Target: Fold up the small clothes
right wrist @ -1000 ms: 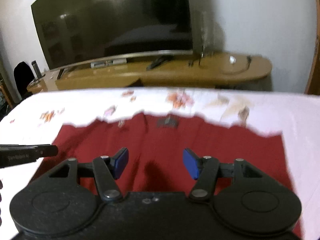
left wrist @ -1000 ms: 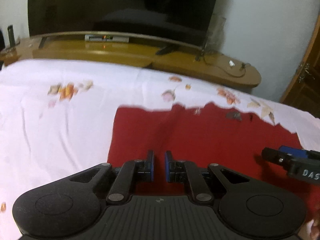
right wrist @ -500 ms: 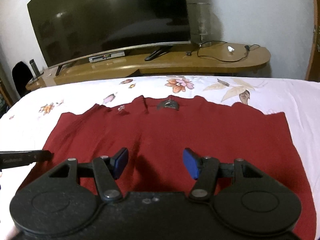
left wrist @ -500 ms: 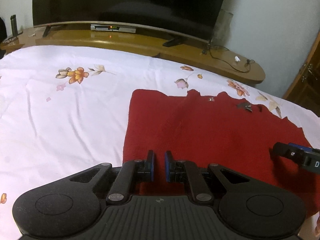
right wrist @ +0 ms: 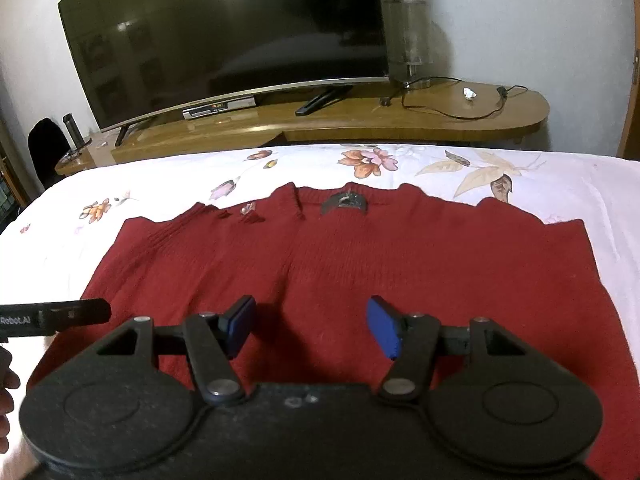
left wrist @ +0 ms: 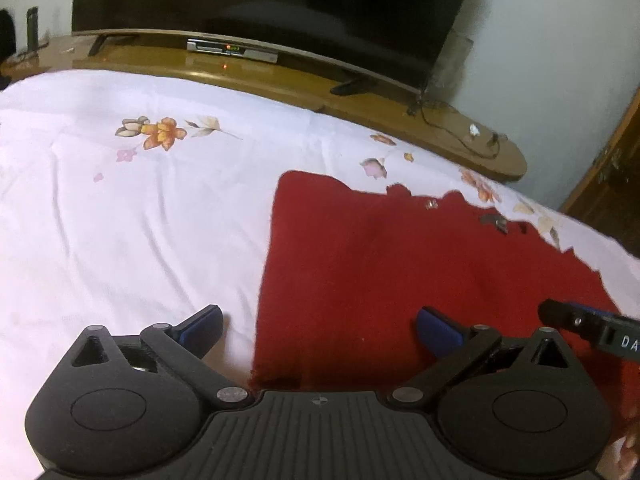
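Left gripper (left wrist: 320,330): lower centre of the left wrist view; its fingers (left wrist: 202,326) are opening wide and straddling the sweater's left edge, one blue pad over the bedsheet, the other over red knit. Nothing is being pinched.

Right gripper (right wrist: 311,326): lower centre of the right wrist view; fingers (right wrist: 384,330) are standing partly apart above the middle of the garment, grasping nothing that shows.

Red sweater (right wrist: 360,272): lying flat across the centre of the frame, front up, neckline toward the top, sleeves seemingly tucked in.

Bedsheet (left wrist: 120,220): white with flower print, carrying the sweater and filling the left half of the left wrist view.

TV stand (right wrist: 400,120): wooden tabletop in the upper part of the frame, bearing a dark television (right wrist: 224,36).

Step in hand: judged to be the approach to a first grasp at the side edge. To do it well, the left fingers should be lowering onto the edge so both knit layers are being caught, with the right ones taking a matching hold, then lifting together.

Hidden or unclear: the sweater's hem is lying under both gripper bodies; the small grey item at the collar (right wrist: 344,204) is too blurred to name; a hand (right wrist: 6,396) is cut off at the lower left edge.
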The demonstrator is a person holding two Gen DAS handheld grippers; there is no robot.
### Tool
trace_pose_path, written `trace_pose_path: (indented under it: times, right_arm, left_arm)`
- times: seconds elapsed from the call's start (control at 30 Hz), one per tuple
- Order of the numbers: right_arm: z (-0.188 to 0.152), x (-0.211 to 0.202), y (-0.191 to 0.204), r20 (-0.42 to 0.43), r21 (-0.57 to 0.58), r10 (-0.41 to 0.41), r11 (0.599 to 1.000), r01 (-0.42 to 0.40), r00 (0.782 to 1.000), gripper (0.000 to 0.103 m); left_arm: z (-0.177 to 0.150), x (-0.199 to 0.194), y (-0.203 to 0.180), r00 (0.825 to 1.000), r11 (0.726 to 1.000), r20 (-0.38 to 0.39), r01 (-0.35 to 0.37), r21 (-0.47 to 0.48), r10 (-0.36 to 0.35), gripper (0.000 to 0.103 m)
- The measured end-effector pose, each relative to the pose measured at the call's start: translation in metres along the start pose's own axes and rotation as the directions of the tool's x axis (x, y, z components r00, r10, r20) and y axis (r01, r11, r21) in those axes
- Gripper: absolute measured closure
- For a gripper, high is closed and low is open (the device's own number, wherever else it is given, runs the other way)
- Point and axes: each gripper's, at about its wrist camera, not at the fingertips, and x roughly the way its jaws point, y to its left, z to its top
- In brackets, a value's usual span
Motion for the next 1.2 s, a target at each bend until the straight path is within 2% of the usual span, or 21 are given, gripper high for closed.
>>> trace_pose_path:
  times: [0.03,0.1,0.13,0.43,0.57,0.77,0.87,0.9,0.93,1.07,1.13,1.2]
  right_arm:
    - [0.000,0.000,0.000,0.000,0.002,0.002,1.000,-0.002,1.000,0.042]
    - [0.000,0.001,-0.001,0.001,0.007,0.007,1.000,-0.007,1.000,0.042]
    - [0.001,0.001,-0.001,0.002,0.009,0.009,1.000,-0.009,1.000,0.042]
    - [0.002,0.005,0.000,0.000,0.007,0.018,1.000,-0.018,1.000,0.042]
    - [0.001,0.004,-0.001,0.000,0.008,0.024,1.000,-0.024,1.000,0.042]
    - [0.000,0.006,-0.001,-0.001,0.006,0.023,1.000,-0.023,1.000,0.042]
    - [0.000,0.007,-0.002,-0.002,0.006,0.026,1.000,-0.026,1.000,0.042]
    - [0.000,0.007,-0.002,-0.002,0.007,0.026,1.000,-0.026,1.000,0.042]
    - [0.000,0.007,-0.001,-0.002,0.006,0.026,1.000,-0.026,1.000,0.042]
    - [0.001,0.008,0.000,-0.003,-0.003,0.021,1.000,-0.021,1.000,0.042]
    - [0.001,0.008,0.001,-0.003,-0.006,0.021,1.000,-0.021,1.000,0.042]
    - [0.002,0.008,0.002,-0.003,-0.011,0.020,1.000,-0.020,1.000,0.042]
  left_arm:
    - [0.001,0.000,0.002,1.000,1.000,0.001,0.010,-0.007,-0.010,0.006]
    - [0.002,0.004,0.007,0.999,0.999,-0.017,0.040,-0.028,-0.041,0.029]
    - [0.003,0.007,0.009,0.998,0.997,-0.030,0.061,-0.041,-0.062,0.032]
    - [0.000,0.016,0.010,0.997,0.995,-0.021,0.079,-0.067,-0.080,0.030]
    - [0.003,0.011,0.017,1.000,0.998,0.006,0.016,-0.064,-0.016,0.027]
    - [0.001,0.015,0.019,0.996,0.995,-0.008,0.083,-0.049,-0.084,0.025]
    - [-0.001,0.014,0.017,0.996,0.995,0.000,0.090,-0.044,-0.090,0.026]
    - [-0.001,0.014,0.017,0.995,0.993,-0.001,0.103,-0.053,-0.103,0.039]
    - [-0.001,0.015,0.017,0.994,0.992,-0.007,0.110,-0.055,-0.110,0.047]
    - [-0.001,0.016,0.015,0.993,0.991,-0.009,0.117,-0.066,-0.118,0.049]
    - [-0.002,0.015,0.014,0.992,0.990,-0.010,0.123,-0.065,-0.124,0.058]
    - [-0.002,0.016,0.011,0.992,0.991,-0.013,0.122,-0.063,-0.123,0.059]
